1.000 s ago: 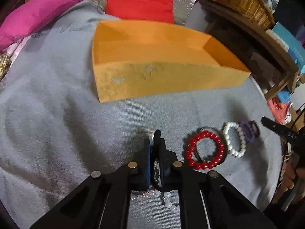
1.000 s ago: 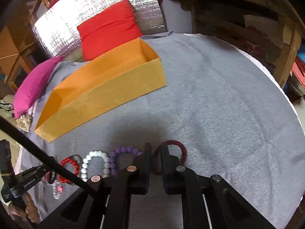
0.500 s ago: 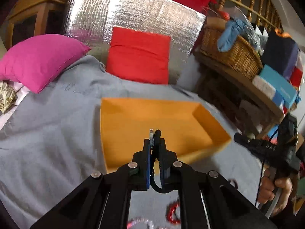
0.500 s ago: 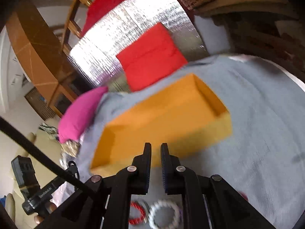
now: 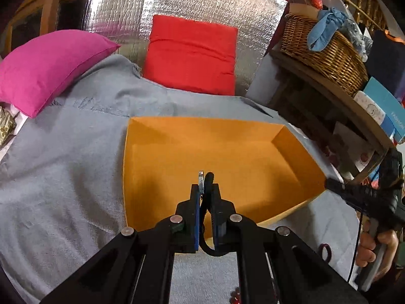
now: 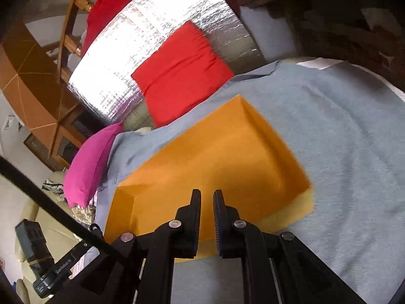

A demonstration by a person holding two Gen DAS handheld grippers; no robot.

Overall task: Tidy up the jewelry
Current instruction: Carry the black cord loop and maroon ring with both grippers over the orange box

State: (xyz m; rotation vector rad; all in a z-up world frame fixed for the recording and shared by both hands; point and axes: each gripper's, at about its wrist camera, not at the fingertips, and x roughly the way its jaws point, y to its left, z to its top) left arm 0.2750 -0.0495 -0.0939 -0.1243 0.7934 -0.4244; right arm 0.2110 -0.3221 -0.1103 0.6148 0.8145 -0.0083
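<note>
An open orange box [image 5: 227, 157] sits on the grey cloth; it also shows in the right wrist view [image 6: 215, 157] and looks empty. My left gripper [image 5: 205, 186] is shut on a black band with a metal piece [image 5: 201, 180] and holds it above the box's front part. My right gripper [image 6: 207, 197] hovers above the box's near edge with its jaws close together, a narrow gap between them and nothing seen in it. A dark red bracelet [image 5: 326, 252] lies on the cloth at lower right, and red beads [image 5: 236, 292] peek out beneath the left gripper.
A pink pillow [image 5: 48, 68] and a red pillow [image 5: 192, 55] lie at the back against a silver foil panel [image 5: 177, 2]. A wicker basket [image 5: 321, 50] stands on a wooden shelf at the right. The other hand and gripper [image 5: 372, 202] show at right.
Both grippers have lifted off the cloth and moved forward over the orange box. The left one carried the black band up with it. The bracelets have dropped out of view below.
</note>
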